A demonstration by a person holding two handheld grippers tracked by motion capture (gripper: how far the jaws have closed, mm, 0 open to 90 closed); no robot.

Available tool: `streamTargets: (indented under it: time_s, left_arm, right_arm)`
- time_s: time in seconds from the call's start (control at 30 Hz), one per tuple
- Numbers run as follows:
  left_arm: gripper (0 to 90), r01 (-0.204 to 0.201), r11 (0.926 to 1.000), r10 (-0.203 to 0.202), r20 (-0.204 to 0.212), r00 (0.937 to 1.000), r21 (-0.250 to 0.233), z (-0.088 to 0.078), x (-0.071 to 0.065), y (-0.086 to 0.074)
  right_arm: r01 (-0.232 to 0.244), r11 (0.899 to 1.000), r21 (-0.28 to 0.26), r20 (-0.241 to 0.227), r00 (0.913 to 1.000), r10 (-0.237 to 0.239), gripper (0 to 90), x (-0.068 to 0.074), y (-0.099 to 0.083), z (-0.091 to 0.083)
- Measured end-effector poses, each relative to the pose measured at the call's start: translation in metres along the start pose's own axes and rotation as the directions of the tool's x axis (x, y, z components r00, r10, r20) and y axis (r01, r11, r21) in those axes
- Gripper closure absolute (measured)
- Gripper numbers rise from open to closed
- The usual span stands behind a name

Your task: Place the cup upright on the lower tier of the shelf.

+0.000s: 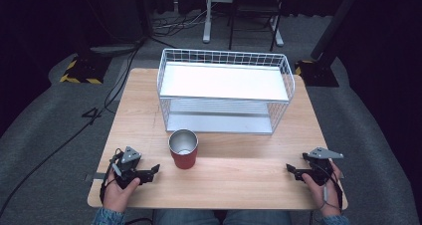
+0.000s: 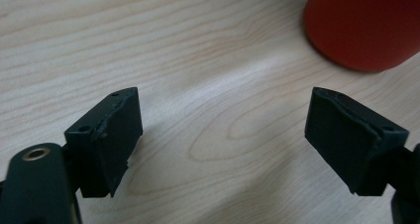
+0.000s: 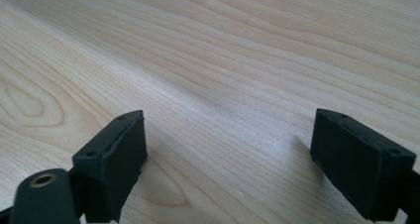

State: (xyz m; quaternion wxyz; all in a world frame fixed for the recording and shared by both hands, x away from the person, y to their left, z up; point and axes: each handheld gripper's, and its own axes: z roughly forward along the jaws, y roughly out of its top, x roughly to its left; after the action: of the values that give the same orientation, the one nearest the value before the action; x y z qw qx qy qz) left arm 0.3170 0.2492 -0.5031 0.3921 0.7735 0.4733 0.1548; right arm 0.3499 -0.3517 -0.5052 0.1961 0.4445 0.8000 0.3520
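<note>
A red cup (image 1: 183,153) with a shiny metal inside stands upright on the wooden table (image 1: 239,182), just in front of the wire shelf. My left gripper (image 1: 151,171) rests at the near left of the table in a person's hand, pointing right towards the cup. In the left gripper view its jaws (image 2: 223,135) stand wide apart over bare wood, and the cup's base (image 2: 364,26) is ahead to the right, clear of them. My right gripper (image 1: 293,171) lies at the near right, pointing left. The right gripper (image 3: 228,149) is open with nothing between its jaws.
A white two-tier wire shelf (image 1: 224,93) with white plates stands at the back middle of the table. Beyond the table are grey floor, cables and a chair's legs (image 1: 249,26).
</note>
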Motion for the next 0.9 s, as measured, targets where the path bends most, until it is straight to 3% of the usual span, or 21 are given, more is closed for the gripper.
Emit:
streamTargets:
  time_s: [0.17,0.4,0.57,0.73,0.83,0.9]
  left_arm:
    - [15.5,-0.003,0.9955,0.006,0.033,0.9994,-0.094,-0.007,-0.001,-0.001]
    - [15.3,0.003,0.9777,0.015,0.080,0.9967,-0.210,-0.017,-0.006,0.002]
    - [15.3,-0.019,0.9701,0.042,0.089,0.9951,-0.242,-0.020,-0.016,0.006]
    - [15.3,0.007,0.9639,0.033,0.147,0.9886,-0.266,-0.020,-0.024,0.010]
    - [15.3,0.006,0.9647,0.034,0.147,0.9886,-0.263,-0.017,-0.030,0.013]
    - [15.2,-0.021,0.9690,0.059,0.146,0.9875,-0.246,-0.015,-0.033,0.015]
  right_arm:
    - [0.001,1.000,0.000,0.000,1.0000,-0.001,14.7,0.000,0.000,0.000]
    - [0.001,1.000,0.000,0.000,1.0000,-0.001,14.7,0.000,0.000,0.000]
    - [0.000,1.000,0.000,0.000,1.0000,0.000,14.7,0.000,0.000,0.000]
    - [0.001,1.000,0.000,0.000,1.0000,-0.001,14.7,0.000,0.000,0.000]
    - [0.001,1.000,0.000,0.001,1.0000,-0.001,14.7,0.000,0.000,0.000]
    - [0.001,1.000,0.000,0.001,1.0000,-0.001,14.7,0.000,0.000,0.000]
